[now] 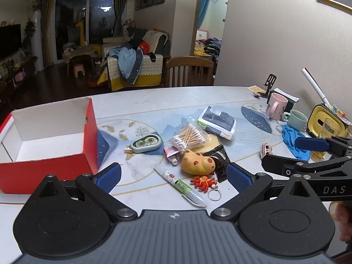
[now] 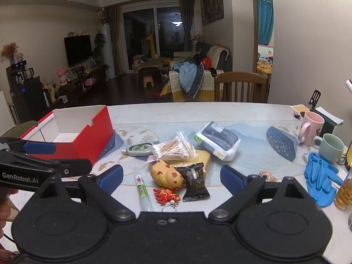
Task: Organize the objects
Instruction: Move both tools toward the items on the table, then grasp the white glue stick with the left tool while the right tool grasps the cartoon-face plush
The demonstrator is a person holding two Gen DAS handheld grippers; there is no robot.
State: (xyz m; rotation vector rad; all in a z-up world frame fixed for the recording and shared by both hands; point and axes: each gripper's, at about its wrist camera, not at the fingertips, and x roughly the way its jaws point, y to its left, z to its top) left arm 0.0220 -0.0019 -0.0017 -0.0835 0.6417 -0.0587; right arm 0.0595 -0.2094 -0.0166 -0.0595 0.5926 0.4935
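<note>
An open red box (image 1: 50, 136) with a white inside stands at the table's left; it also shows in the right wrist view (image 2: 88, 132). A pile of small things lies mid-table: a white pen (image 1: 180, 184), a yellow hippo toy (image 1: 197, 161), a red crab keychain (image 1: 204, 182), a bag of cotton swabs (image 1: 189, 137), a green case (image 1: 146, 143), a dark snack packet (image 2: 194, 179) and a wipes pack (image 1: 217, 121). My left gripper (image 1: 173, 177) is open and empty just before the pile. My right gripper (image 2: 171, 177) is open and empty beside it.
At the right stand a pink mug (image 1: 276, 106), a green mug (image 1: 297, 120), a blue glove (image 2: 321, 180), a yellow tissue box (image 1: 325, 118) and a glass of amber drink (image 2: 344, 189). A small shell figure (image 1: 266, 149) lies near them. A wooden chair (image 1: 190, 70) stands beyond the table.
</note>
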